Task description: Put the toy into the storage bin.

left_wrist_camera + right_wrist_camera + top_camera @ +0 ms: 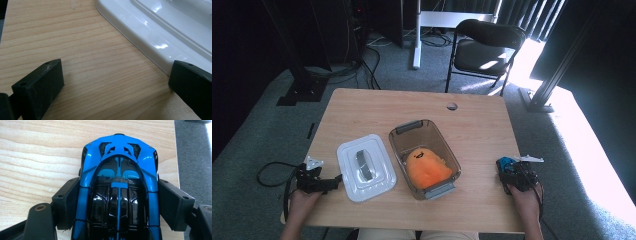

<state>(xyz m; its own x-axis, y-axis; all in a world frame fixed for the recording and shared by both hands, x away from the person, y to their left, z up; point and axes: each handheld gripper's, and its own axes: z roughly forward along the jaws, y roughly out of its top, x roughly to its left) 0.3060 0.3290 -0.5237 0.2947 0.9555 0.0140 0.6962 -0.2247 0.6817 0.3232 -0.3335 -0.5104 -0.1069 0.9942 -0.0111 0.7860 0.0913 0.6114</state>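
High view gives me a pale wood counter [362, 107] on grey carpet, with one black folding chair [484, 47] beyond it in a dark room. Nearest me, my left tongs [334, 181] lie low with jaws spread wide, one tip touching the single white lid [364, 166]. My right tongs [507, 170] clamp one blue toy car [118, 187] by its sides at the counter's right edge. Farther in, one clear bin [424, 157] holds one orange plush [427, 167].
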